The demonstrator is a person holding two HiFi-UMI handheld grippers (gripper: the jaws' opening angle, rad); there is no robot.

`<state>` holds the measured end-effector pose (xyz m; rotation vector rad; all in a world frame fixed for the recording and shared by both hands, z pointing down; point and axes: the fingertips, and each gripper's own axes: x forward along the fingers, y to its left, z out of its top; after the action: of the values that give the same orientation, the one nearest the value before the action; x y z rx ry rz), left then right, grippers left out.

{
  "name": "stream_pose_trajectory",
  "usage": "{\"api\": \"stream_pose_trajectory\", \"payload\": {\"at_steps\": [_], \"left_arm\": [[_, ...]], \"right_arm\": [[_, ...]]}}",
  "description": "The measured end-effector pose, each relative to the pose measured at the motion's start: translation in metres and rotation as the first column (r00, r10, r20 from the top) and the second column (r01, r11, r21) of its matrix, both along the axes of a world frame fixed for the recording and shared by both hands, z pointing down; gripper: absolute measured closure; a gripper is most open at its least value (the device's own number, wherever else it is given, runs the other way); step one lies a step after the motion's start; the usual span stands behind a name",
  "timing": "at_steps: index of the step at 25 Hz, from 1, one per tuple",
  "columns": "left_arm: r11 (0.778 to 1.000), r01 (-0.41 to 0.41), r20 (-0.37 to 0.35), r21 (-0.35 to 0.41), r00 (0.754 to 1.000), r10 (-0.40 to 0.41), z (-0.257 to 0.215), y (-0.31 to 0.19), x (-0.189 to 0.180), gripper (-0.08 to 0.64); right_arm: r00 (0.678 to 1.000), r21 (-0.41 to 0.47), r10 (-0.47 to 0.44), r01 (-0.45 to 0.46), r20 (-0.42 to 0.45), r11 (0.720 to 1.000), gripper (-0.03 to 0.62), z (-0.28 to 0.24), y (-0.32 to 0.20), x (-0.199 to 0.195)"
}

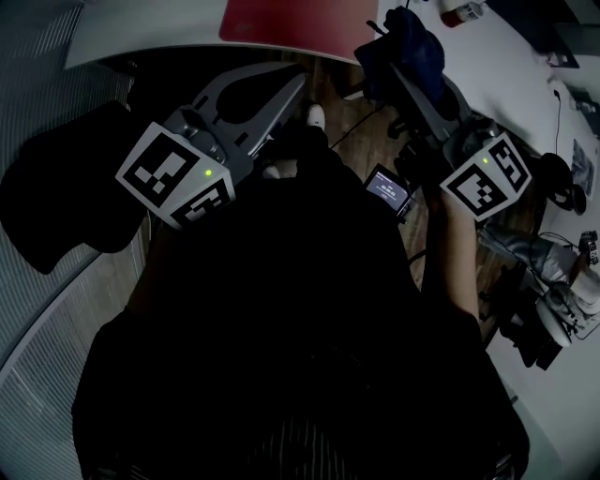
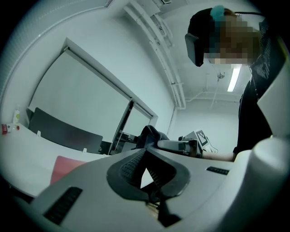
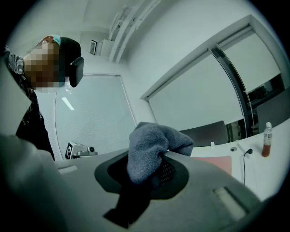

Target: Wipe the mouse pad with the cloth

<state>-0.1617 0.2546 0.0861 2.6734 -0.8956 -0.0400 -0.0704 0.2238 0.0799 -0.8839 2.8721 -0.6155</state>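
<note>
The red mouse pad (image 1: 286, 19) lies on the white table (image 1: 150, 33) at the top of the head view, and it shows pinkish past the jaws in both gripper views (image 2: 65, 166) (image 3: 218, 163). My right gripper (image 1: 398, 58) is shut on a dark blue-grey cloth (image 1: 405, 42), held in the air short of the table's edge. The cloth (image 3: 152, 147) bulges up out of the right gripper (image 3: 158, 157). My left gripper (image 1: 294, 81) hovers near the table edge below the pad. Its jaws meet at the tips with nothing between them (image 2: 145, 153). The cloth (image 2: 153, 135) also shows in the left gripper view.
A black chair (image 1: 61, 192) stands at the left on the wooden floor. A small device with a lit screen (image 1: 389, 187) hangs by my right arm. A bottle (image 3: 267, 139) and a cable (image 3: 244, 156) are on the table beyond the pad. More equipment sits at the right (image 1: 562, 300).
</note>
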Motion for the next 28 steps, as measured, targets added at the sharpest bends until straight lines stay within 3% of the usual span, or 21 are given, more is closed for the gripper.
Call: {"api": "stream_pose_trajectory", "payload": {"at_steps": [16,21,25,28], "left_arm": [[0.995,0.096,0.019,-0.004,0.995,-0.096,-0.010,-0.009,-0.011,0.553],[0.994,0.105,0.033,-0.014,0.994,-0.104,-0.029,-0.082,0.025,0.554],[0.993,0.115,0.049,-0.036,0.992,-0.113,-0.009,-0.118,0.039,0.554],[0.988,0.146,0.068,-0.040,0.987,-0.143,-0.011,-0.078,0.027,0.554]], "right_arm": [[0.993,-0.003,-0.120,0.120,-0.013,0.993,0.506,-0.007,-0.017,-0.025],[0.991,-0.018,-0.134,0.134,-0.007,0.991,0.506,-0.021,-0.089,0.012],[0.987,-0.039,-0.160,0.161,0.013,0.986,0.506,0.002,-0.128,0.020],[0.978,-0.045,-0.206,0.207,0.029,0.977,0.506,0.003,-0.090,0.002]]}}
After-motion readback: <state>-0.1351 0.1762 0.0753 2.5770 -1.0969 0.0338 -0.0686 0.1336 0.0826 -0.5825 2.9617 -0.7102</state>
